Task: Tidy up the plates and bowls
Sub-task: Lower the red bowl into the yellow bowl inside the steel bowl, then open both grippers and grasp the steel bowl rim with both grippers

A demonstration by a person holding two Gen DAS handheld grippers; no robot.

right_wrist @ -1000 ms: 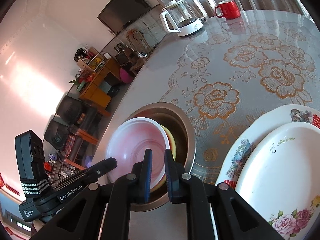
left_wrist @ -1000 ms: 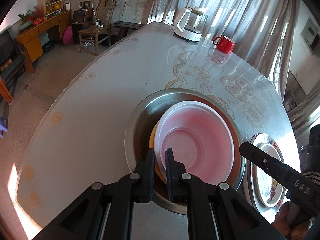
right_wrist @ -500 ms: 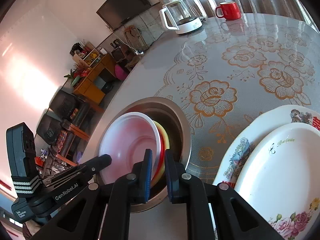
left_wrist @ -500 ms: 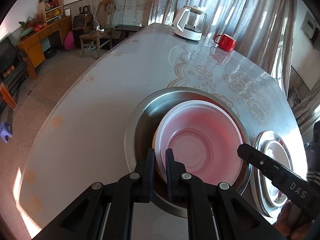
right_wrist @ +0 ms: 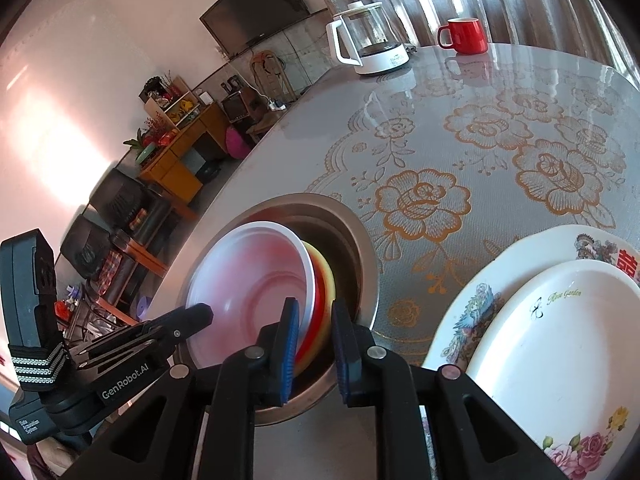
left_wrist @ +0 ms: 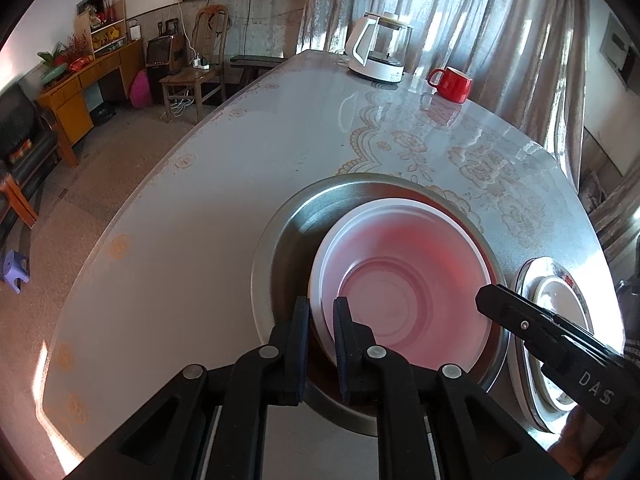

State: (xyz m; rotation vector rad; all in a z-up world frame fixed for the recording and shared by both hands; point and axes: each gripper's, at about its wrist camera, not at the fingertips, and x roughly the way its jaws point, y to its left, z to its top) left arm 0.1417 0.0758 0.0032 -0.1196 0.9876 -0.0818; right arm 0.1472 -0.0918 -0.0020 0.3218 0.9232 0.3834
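Two grippers meet at one white bowl (left_wrist: 404, 288), which sits mouth-up and tipped in a steel basin (left_wrist: 280, 256) on the table (left_wrist: 200, 184) — a red and a yellow bowl (right_wrist: 326, 280) nested beneath it. The left gripper (left_wrist: 321, 320) is clamped on the white bowl's near rim. The right gripper (right_wrist: 314, 322) has its jaws slightly parted, just opening, astride the stacked rims. Beside the basin, a white plate (right_wrist: 560, 344) lies on a flowered plate (right_wrist: 480, 280).
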